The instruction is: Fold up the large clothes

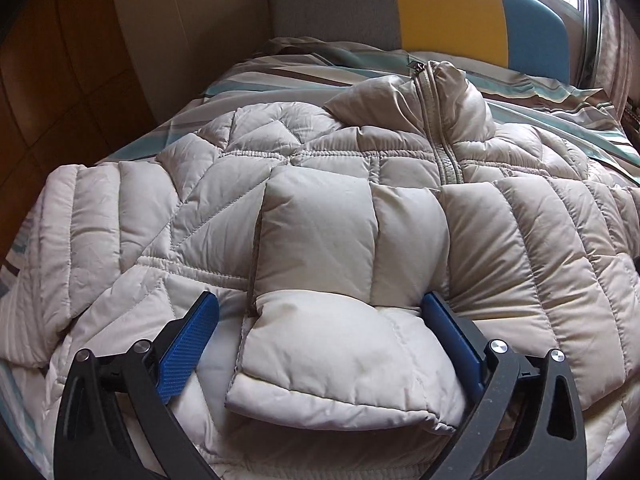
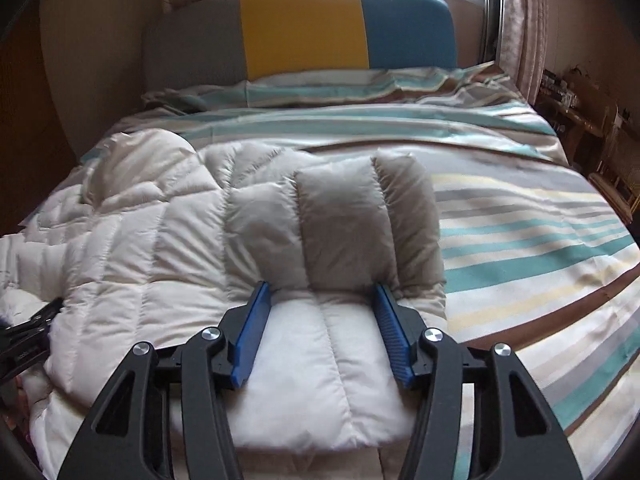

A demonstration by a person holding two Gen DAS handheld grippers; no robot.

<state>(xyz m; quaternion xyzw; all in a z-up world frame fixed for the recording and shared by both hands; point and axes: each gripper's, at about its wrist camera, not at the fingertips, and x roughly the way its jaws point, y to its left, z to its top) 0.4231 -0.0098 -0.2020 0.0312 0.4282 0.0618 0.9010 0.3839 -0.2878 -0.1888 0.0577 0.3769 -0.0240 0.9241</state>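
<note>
On striped bedding (image 2: 520, 216), our beige puffer jacket (image 1: 400, 208) lies spread, collar and zip (image 1: 444, 148) toward headboard (image 2: 304, 28).

Left gripper (image 1: 320, 336): fingers at widest, straddling folded sleeve cuff (image 1: 340, 360); right pad against it, left pad clear, so no real grip.

Right gripper (image 2: 324, 328): fingers half-closed, pads pressing puffed hem edge (image 2: 328, 360), so we judge it pinched.

Handling, our guess: light, very soft, springy fill, slick shell. We'd grip at stitched seams or cuff, deep bite, else it slides out.
</note>
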